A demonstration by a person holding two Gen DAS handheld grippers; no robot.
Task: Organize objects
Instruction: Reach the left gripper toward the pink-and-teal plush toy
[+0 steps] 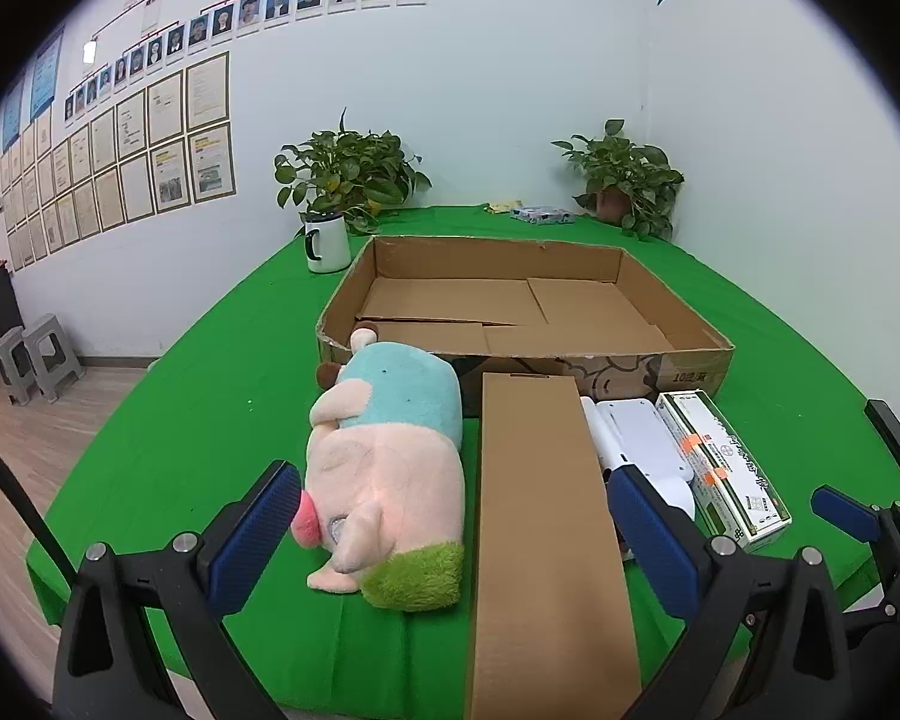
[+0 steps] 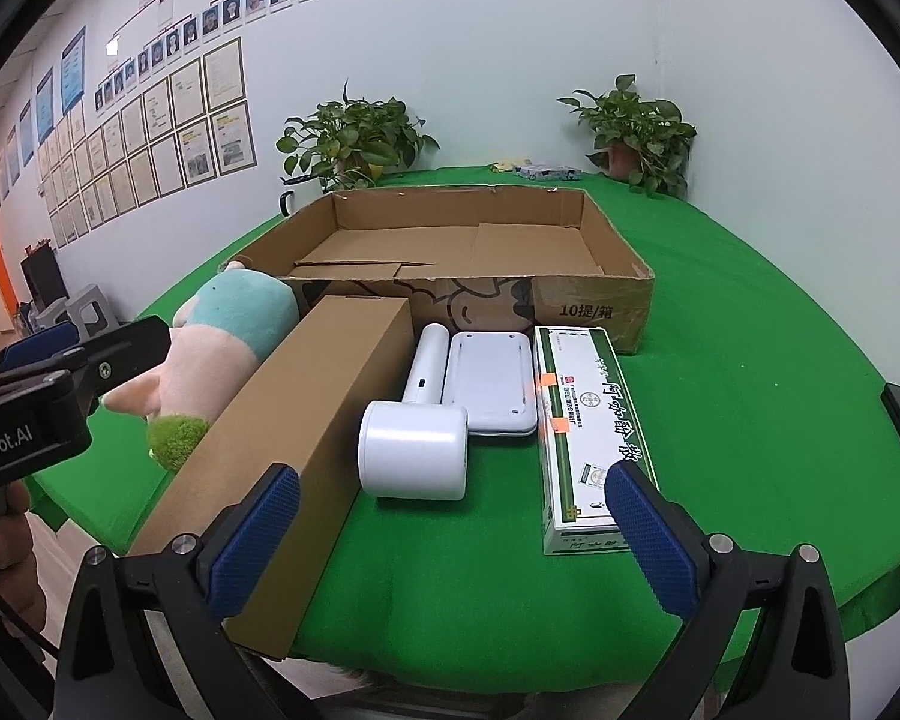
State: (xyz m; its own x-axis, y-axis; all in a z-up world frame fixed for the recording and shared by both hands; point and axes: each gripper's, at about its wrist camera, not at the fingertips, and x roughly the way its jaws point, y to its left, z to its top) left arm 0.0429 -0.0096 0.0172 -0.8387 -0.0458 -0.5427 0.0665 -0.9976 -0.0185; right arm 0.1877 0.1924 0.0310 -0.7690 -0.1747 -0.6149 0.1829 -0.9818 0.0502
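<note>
Left wrist view: left gripper [image 1: 450, 531] gapes wide, empty, above plush toy [image 1: 390, 480] and long brown carton [image 1: 549, 540], both lying before the open cardboard box [image 1: 699, 363] | right wrist view: right gripper [image 2: 450, 531] equally wide, empty, over white handheld device [image 2: 417, 444], green-and-white packet [image 2: 591, 438] alongside | advice: centre jaws across one item's narrow width before closing, then lift clear of the box wall.

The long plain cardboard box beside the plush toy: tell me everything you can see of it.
The long plain cardboard box is brown, unprinted and closed, lying flat on the green cloth, far end toward the open cardboard tray. The plush toy lies against one long side; the white handheld device sits close beside the other. Nothing grips it.
</note>
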